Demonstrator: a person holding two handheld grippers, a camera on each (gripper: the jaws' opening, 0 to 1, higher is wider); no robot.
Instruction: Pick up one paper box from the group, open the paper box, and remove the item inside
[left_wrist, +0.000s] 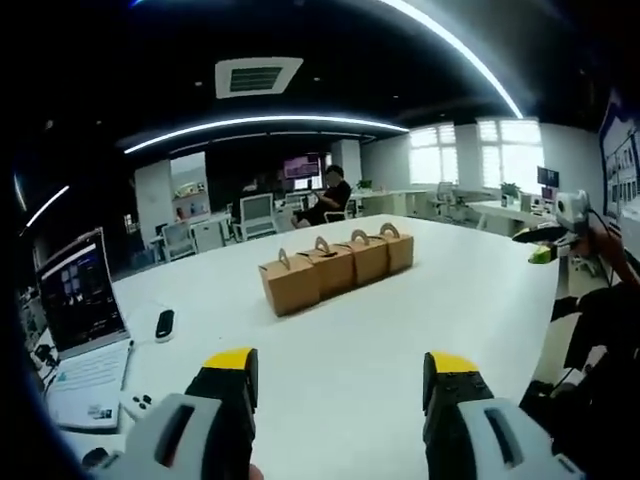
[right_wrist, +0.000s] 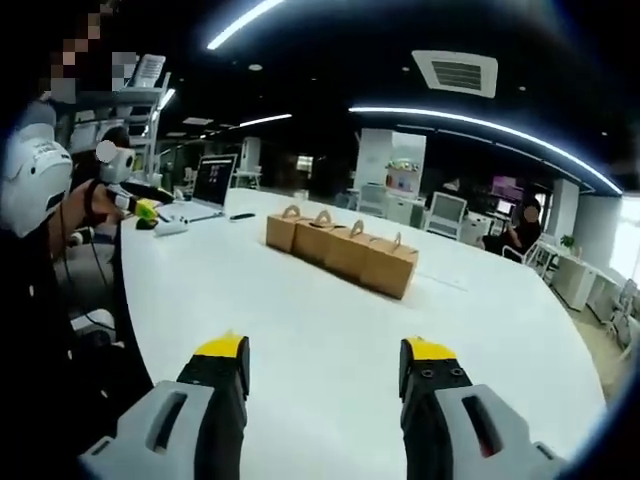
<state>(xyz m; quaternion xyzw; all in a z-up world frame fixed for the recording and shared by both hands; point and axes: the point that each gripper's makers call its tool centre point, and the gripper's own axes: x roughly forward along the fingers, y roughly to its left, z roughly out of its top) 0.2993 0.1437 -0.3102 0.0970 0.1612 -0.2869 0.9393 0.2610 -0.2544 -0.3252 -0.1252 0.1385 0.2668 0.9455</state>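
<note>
Lighting: curved ceiling strips (left_wrist: 262, 124) and windows (left_wrist: 478, 150) are bright and blown out; the ceiling (right_wrist: 330, 60) is dark. Table (left_wrist: 350, 340) evenly lit, pale, with soft sheen and faint shadows under the boxes (left_wrist: 338, 265). Quality: strong fisheye bending at edges, mild overall softness, distant office blurred.

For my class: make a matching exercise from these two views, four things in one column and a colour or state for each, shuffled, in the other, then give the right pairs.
Things
1. paper boxes
2. laptop
3. left tool
4. table

Descriptions
A. white top
B. brown, standing in a row
C. lid up, screen lit
D. open, holding nothing

Pairs: 1-B, 2-C, 3-D, 4-A
</note>
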